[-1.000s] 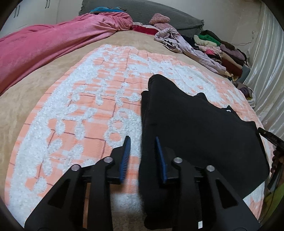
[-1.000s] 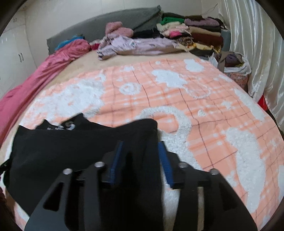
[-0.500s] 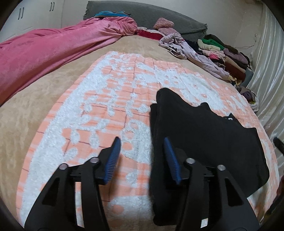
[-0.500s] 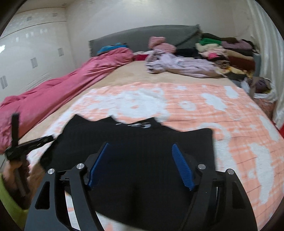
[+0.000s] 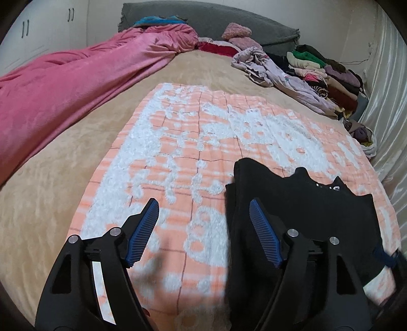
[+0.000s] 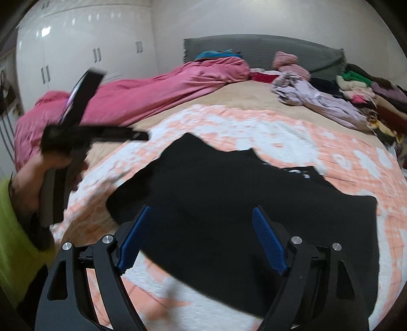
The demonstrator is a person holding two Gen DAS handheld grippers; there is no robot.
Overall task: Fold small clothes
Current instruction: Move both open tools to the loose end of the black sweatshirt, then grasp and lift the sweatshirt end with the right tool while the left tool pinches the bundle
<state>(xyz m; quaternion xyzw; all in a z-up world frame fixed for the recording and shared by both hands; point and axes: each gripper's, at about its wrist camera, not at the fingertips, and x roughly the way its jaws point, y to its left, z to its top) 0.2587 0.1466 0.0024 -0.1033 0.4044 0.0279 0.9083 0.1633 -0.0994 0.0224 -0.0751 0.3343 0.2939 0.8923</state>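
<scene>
One black garment [image 5: 300, 203] lies flat on the orange-and-white blanket [image 5: 203, 132] that covers the near part of the bed [image 5: 51, 198], its left edge folded over into a double layer. The left gripper [image 5: 203, 224] hangs above the blanket with its jaws spread wide and holding nothing; its right finger is over the garment's folded edge, its left finger over bare blanket. The right gripper [image 6: 201, 236] hovers over the middle of the garment [image 6: 229, 193], jaws likewise spread and empty. In the right wrist view the left gripper shows as a blurred dark shape at the left. One pink duvet [image 5: 63, 84] runs along the far side, and one pile of clothes [image 5: 320, 73] sits by the grey headboard [image 5: 216, 20].
</scene>
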